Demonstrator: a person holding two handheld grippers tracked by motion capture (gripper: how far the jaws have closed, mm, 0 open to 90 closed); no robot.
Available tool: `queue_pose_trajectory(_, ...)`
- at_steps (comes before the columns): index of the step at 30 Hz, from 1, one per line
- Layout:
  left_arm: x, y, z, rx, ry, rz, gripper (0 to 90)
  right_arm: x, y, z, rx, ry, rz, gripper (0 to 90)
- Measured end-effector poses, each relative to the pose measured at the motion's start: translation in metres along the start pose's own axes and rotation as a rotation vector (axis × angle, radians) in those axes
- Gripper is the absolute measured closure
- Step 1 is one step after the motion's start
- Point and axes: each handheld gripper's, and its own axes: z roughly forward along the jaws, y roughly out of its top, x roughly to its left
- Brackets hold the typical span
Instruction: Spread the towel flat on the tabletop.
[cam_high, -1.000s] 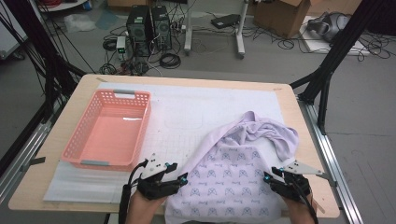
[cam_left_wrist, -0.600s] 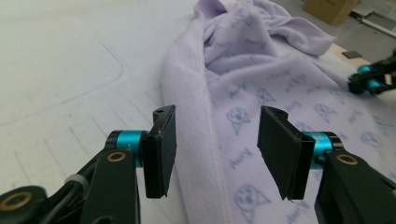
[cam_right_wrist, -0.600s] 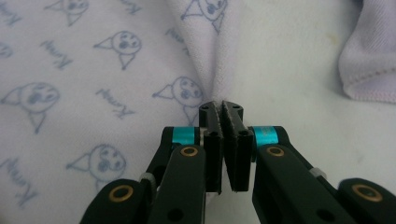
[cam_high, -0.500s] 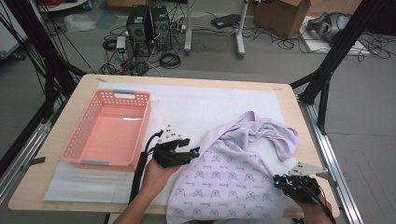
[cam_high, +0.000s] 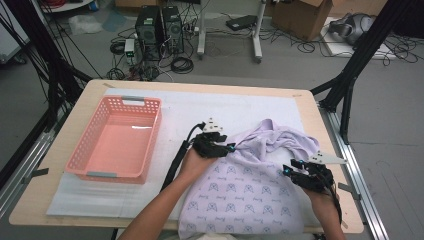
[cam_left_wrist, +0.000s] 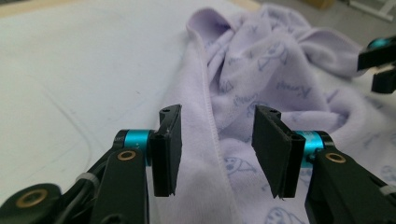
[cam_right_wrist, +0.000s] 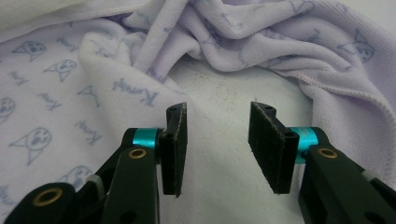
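Lilac towel (cam_high: 250, 185) crumpled, pink basket (cam_high: 117, 142) empty

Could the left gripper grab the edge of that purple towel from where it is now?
Probably yes. The left gripper has its jaws apart with the towel's hemmed edge running between them, and nothing blocks the way.

My left gripper (cam_high: 231, 148) sits well out over the table on an outstretched forearm, pointing toward my right, its jaws parted after just closing a little, with the hem of the towel (cam_high: 250, 185) lying between them but not pinched. My right gripper (cam_high: 292, 168) stays near the table's near right corner, held low and aimed leftward toward the other one, its jaws having just opened and standing apart over bare table beside the cloth, holding nothing.
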Motion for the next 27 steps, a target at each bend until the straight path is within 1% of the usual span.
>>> queue_pose_trajectory(2, -0.001, -0.001, 0.014, 0.04, 0.024, 0.027, 52.6, -0.002, -0.001, 0.002, 0.003, -0.009, 0.004, 56.5)
queue_pose_trajectory(3, -0.001, -0.001, 0.02, 0.067, 0.044, 0.042, 52.6, -0.003, -0.002, 0.003, 0.004, -0.009, 0.008, 56.5)
queue_pose_trajectory(4, -0.001, -0.002, 0.025, 0.092, 0.068, 0.047, 52.8, -0.003, -0.002, 0.004, 0.005, -0.01, 0.008, 56.5)
queue_pose_trajectory(5, 0.0, -0.003, 0.029, 0.111, 0.093, 0.062, 54.5, -0.003, -0.003, 0.004, 0.008, -0.013, 0.011, 56.6)
queue_pose_trajectory(6, 0.001, -0.004, 0.03, 0.118, 0.111, 0.07, 58.8, -0.003, -0.004, 0.004, 0.008, -0.013, 0.013, 56.6)
queue_pose_trajectory(7, 0.002, -0.004, 0.029, 0.115, 0.118, 0.066, 62.7, -0.003, -0.004, 0.004, 0.008, -0.013, 0.013, 56.6)
queue_pose_trajectory(8, 0.004, -0.004, 0.027, 0.117, 0.123, 0.061, 68.8, -0.002, -0.005, 0.003, 0.009, -0.012, 0.013, 56.7)
queue_pose_trajectory(9, 0.006, -0.004, 0.025, 0.125, 0.136, 0.07, 78.2, -0.002, -0.005, 0.003, 0.009, -0.011, 0.012, 56.7)
queue_pose_trajectory(10, 0.009, -0.003, 0.022, 0.129, 0.133, 0.061, 82.9, -0.001, -0.006, 0.003, 0.011, -0.011, 0.01, 56.7)
queue_pose_trajectory(11, 0.013, -0.003, 0.018, 0.122, 0.135, 0.029, 84.3, -0.001, -0.007, 0.003, 0.012, -0.01, 0.007, 56.8)
queue_pose_trajectory(13, 0.022, -0.005, 0.006, 0.082, 0.155, -0.031, 85.1, 0.0, -0.009, 0.002, 0.018, -0.011, 0.006, 57.0)
queue_pose_trajectory(15, 0.031, -0.01, -0.008, 0.043, 0.181, -0.088, 85.3, 0.0, -0.01, 0.001, 0.022, -0.011, 0.007, 57.2)
queue_pose_trajectory(17, 0.038, -0.02, -0.023, 0.005, 0.227, -0.127, 85.2, 0.0, -0.01, 0.0, 0.016, -0.014, 0.005, 57.2)
queue_pose_trajectory(18, 0.04, -0.025, -0.03, 0.002, 0.252, -0.129, 85.2, 0.0, -0.01, 0.0, 0.01, -0.013, 0.009, 57.2)
queue_pose_trajectory(19, 0.042, -0.029, -0.035, 0.016, 0.267, -0.135, 85.1, -0.001, -0.01, -0.001, 0.008, -0.015, 0.019, 57.2)
queue_pose_trajectory(22, 0.043, -0.038, -0.046, 0.025, 0.282, -0.132, 84.5, -0.002, -0.008, 0.001, 0.002, -0.022, 0.036, 57.3)
queue_pose_trajectory(23, 0.04, -0.041, -0.051, 0.026, 0.289, -0.123, 84.5, -0.002, -0.008, 0.002, 0.002, -0.024, 0.038, 57.4)
queue_pose_trajectory(25, 0.034, -0.045, -0.06, 0.04, 0.304, -0.085, 84.7, -0.001, -0.005, 0.004, 0.008, -0.031, 0.036, 57.9)
queue_pose_trajectory(26, 0.032, -0.048, -0.064, 0.045, 0.309, -0.08, 84.7, 0.0, -0.005, 0.005, 0.013, -0.036, 0.035, 58.2)
queue_pose_trajectory(27, 0.031, -0.05, -0.068, 0.054, 0.305, -0.079, 84.6, 0.0, -0.004, 0.006, 0.016, -0.048, 0.038, 58.2)
